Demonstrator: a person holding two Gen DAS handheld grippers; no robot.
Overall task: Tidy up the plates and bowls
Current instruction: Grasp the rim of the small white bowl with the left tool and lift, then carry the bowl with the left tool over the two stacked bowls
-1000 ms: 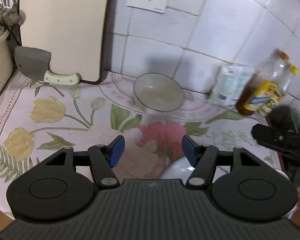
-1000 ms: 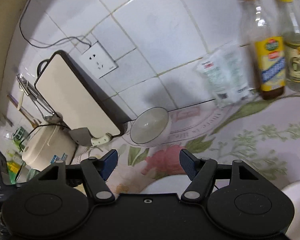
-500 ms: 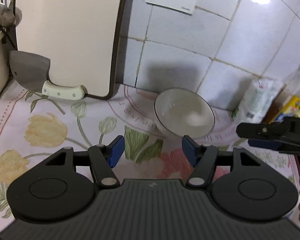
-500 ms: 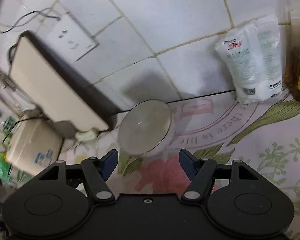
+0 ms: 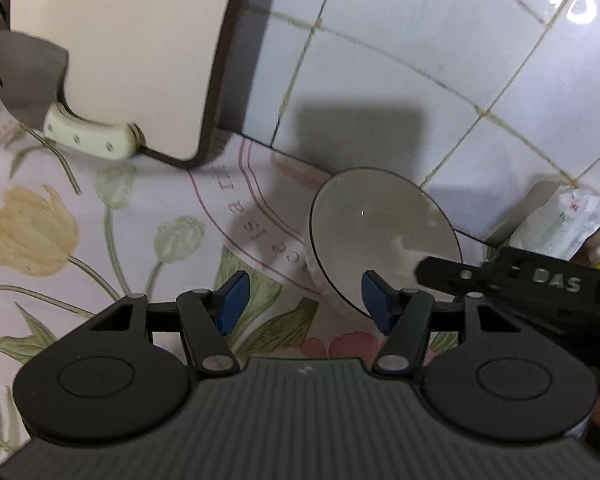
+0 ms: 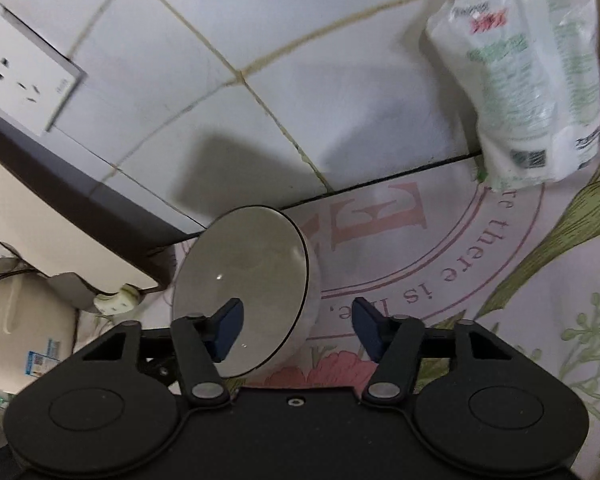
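You are working in a home kitchen: a white tiled wall (image 6: 260, 20) with a socket (image 6: 24, 76), a cleaver (image 5: 32, 76) leaning by a cutting board (image 5: 116, 40), a flowered cloth (image 5: 100, 216) on the table (a refill pouch (image 6: 528, 80) stands against the tiles).

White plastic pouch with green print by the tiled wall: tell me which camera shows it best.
The right wrist view. There the white plastic pouch with green print shows nearly whole, leaning against the tiled wall, its red and green label visible though blurred. The left wrist view catches only part of it at the right edge, above the right gripper's black finger.
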